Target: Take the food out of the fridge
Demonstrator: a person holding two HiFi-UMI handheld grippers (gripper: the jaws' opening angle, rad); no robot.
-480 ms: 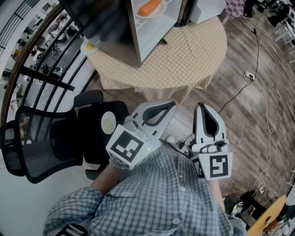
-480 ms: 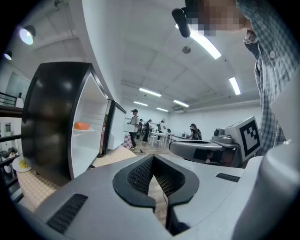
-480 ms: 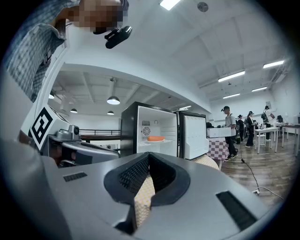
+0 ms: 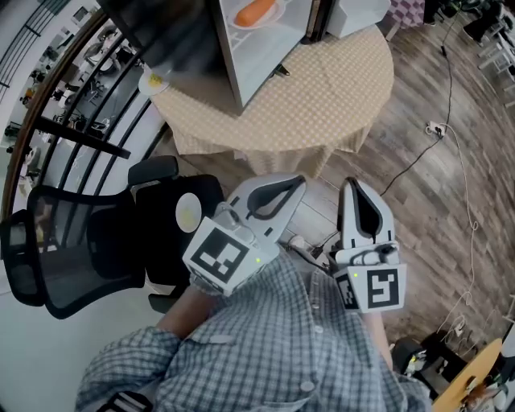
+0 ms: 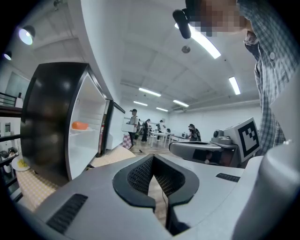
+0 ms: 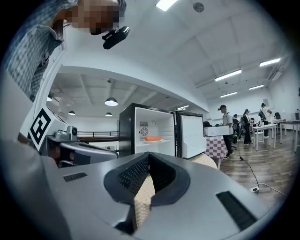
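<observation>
Left gripper [image 4: 298, 185], right gripper [image 4: 352, 187]: jaws closed, empty. Open fridge [image 4: 251, 63] at 12 o'clock on table [image 4: 338, 100], orange food [image 4: 256, 12] inside.

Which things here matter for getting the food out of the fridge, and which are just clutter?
Job:
- fridge, door open
- orange food inside it
- left gripper and right gripper, both shut, empty

Lying about:
- office chair
- yellow item at the edge of the table
- power strip on the floor
</observation>
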